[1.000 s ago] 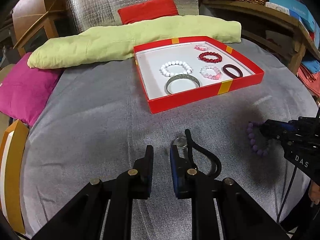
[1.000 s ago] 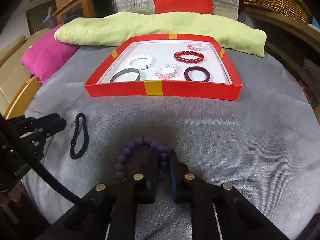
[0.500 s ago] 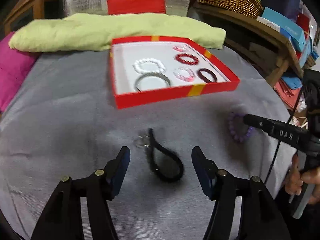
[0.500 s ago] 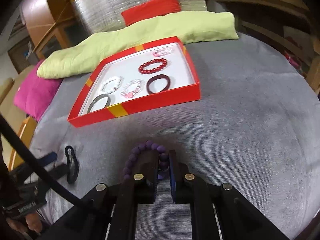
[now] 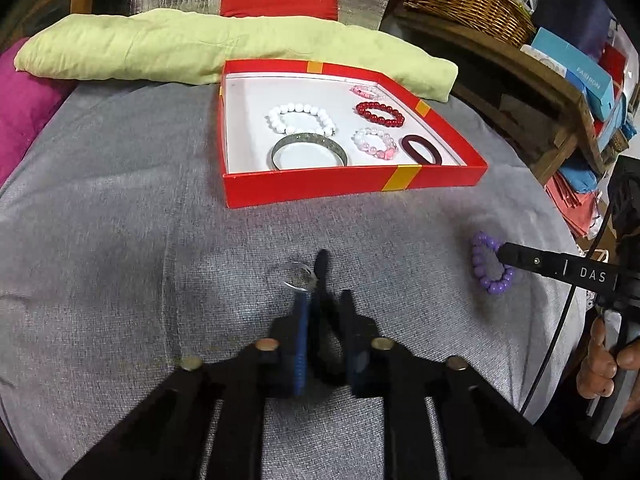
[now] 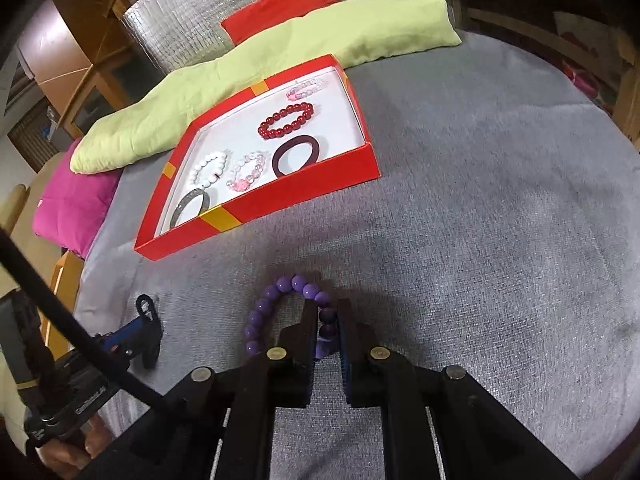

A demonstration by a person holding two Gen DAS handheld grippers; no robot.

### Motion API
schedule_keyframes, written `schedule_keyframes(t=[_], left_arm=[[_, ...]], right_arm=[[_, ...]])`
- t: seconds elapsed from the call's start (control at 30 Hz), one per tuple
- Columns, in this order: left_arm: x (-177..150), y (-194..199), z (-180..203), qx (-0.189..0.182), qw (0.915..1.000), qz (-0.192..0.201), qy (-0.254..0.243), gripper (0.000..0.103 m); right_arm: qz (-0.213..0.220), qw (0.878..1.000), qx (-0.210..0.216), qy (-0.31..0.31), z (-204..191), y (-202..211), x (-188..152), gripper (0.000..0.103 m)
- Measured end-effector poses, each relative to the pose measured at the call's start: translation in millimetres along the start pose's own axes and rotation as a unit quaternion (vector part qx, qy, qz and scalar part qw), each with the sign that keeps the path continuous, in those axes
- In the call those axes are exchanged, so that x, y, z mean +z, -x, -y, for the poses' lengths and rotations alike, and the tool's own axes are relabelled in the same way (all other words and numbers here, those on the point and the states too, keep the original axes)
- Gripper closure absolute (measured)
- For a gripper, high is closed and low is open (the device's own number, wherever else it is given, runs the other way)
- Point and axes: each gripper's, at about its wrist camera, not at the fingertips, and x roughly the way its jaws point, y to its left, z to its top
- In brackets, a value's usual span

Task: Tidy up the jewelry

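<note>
A red tray [image 5: 352, 182] on the grey cloth holds several bracelets, among them a white bead one [image 5: 302, 118] and a metal bangle [image 5: 308, 152]; it also shows in the right wrist view [image 6: 304, 192]. My left gripper [image 5: 323, 300] is shut on a black hair tie [image 5: 321, 270] with a clear ring [image 5: 298, 276] on it, low on the cloth. My right gripper [image 6: 327, 312] is shut on a purple bead bracelet [image 6: 276, 294], seen from the left wrist view too [image 5: 486, 264].
A green pillow [image 5: 192, 46] lies behind the tray, a pink cushion [image 5: 20, 108] at the left. A wooden shelf with a wicker basket [image 5: 464, 0] stands at the right. The grey cloth [image 6: 500, 200] covers the round table.
My left gripper was open around the hair tie half a second ago and has closed on it. My right gripper keeps its hold on the purple bracelet and has swung to the right.
</note>
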Motion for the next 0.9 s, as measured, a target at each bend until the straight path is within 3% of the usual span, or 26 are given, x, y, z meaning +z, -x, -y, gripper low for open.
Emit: schedule_keyframes(t=[0.13,0.33,0.5,0.63,0.67,0.7,0.9], left_arm=[[0.5,1.7,0.2,0.004,1.0000,0.001,-0.006,0.093],[4.0,8.8,-0.9,0.008,0.9998,0.014,-0.006,0.095],[7.3,14.5,-2.7,0.019,0.9994,0.026,-0.011,0.095],[7.7,14.2,-5.7,0.023,0.9994,0.024,-0.005,0.095],[7.8,14.3,-7.0,0.023,0.9994,0.025,-0.003,0.095],[7.9,14.7,-7.4,0.023,0.9994,0.025,-0.001,0.095],[9.4,20.3,-15.3,0.027,0.9990,0.035,0.011,0.095]], right_arm=[[-0.001,1.000,0.012,-0.012,4.2,3.6,1.5,0.073],[0.005,1.000,0.014,-0.015,6.4,6.8,2.2,0.072],[0.000,1.000,0.008,0.025,-9.1,1.2,-2.6,0.070],[0.010,0.996,-0.027,0.084,-28.1,-3.6,-11.6,0.072],[0.015,0.994,-0.039,0.103,-33.7,-4.6,-14.3,0.078],[0.019,0.990,-0.051,0.129,-41.3,-6.4,-18.3,0.093],[0.047,0.986,-0.055,0.152,-49.7,-0.9,-22.4,0.092]])
